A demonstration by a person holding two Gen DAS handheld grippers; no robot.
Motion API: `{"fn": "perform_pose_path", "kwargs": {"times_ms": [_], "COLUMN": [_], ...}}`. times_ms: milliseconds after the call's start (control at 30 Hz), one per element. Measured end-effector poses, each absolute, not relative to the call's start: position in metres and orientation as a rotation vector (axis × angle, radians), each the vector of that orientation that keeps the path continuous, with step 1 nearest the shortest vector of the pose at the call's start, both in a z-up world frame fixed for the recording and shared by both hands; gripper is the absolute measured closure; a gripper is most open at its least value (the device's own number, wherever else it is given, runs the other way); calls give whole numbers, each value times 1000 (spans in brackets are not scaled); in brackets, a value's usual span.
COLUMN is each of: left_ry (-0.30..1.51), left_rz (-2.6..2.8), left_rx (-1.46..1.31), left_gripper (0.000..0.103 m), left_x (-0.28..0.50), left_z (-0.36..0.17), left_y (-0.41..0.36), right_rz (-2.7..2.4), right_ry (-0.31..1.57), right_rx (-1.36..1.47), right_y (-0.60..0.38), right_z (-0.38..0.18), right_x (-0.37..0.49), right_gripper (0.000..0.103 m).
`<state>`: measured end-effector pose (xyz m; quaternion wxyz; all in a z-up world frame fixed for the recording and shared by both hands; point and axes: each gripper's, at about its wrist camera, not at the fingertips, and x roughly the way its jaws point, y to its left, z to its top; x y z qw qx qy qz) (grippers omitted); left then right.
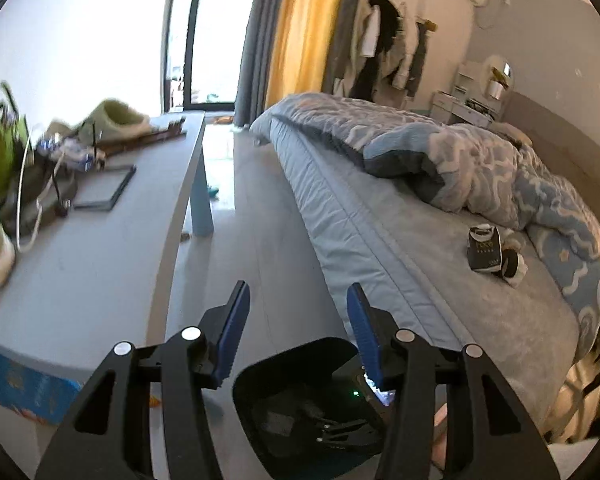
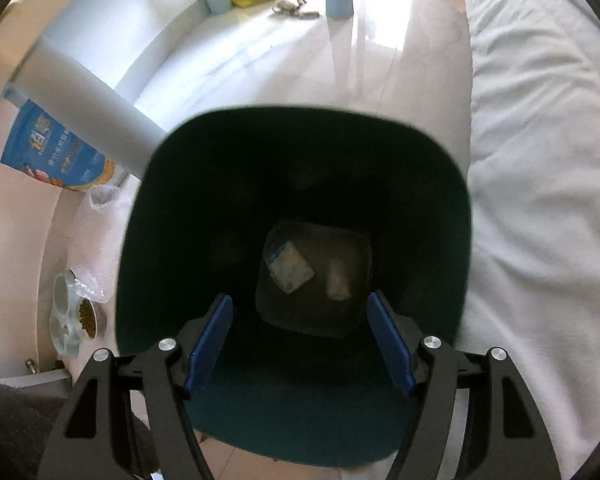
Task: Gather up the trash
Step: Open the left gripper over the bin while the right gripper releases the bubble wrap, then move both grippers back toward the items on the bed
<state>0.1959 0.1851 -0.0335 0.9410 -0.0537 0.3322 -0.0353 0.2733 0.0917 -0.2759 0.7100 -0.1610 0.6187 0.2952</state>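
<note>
Your right gripper [image 2: 300, 344] points down into the dark bin [image 2: 292, 148], jaws apart and empty; a blue-white wrapper [image 2: 289, 266] lies on its bottom. Your left gripper [image 1: 298, 332] hangs above the floor beside the bed [image 1: 420, 248], jaws apart, nothing between them

The empty right hand-held gripper [image 2: 300, 344] hangs spread over the dark bin [image 2: 220, 184] holding wrappers [image 2: 290, 266].

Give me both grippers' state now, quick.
Left gripper: open, nothing between its pads.
Right gripper: open and empty, over the trash bin.
</note>
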Motion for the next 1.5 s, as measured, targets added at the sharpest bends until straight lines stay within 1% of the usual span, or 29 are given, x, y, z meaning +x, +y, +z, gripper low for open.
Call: {"fn": "perform_pose_path", "kwargs": {"times_ms": [333,433,567,633,833,1000,1267,1367,1500], "left_ry": [598,575,573,572,571,571,578,578,578], "left_rz": [-90,-82,-88,-95,-112,-126,-149,-155,-175], "left_rx": [-171,-173,-191,-184,-180,-172,-168,-157,-168], "left_gripper": [48,43,42,39,37,30,25,20,20], "left_x": [201,201,205,208,219,225,235,237,241], "left_z": [-8,-2,2,4,5,5,1,0,-2], "left_y": [182,178,169,160,140,124,100,90,81], "right_rz": [728,737,745,746,727,701,643,626,595], "right_ry": [1170,1093,1018,983,903,865,835,822,807], "right_rx": [-320,-298,-259,-237,-218,-190,-132,-117,-100], "right_y": [82,70,55,47,20,-5,-48,-62,-82], "right_z": [-201,-174,-150,-139,-116,-104,-92,-88,-85], "right_x": [270,273,276,276,276,278,288,289,292], "right_gripper": [32,32,32,32,32,32,32,32,32]}}
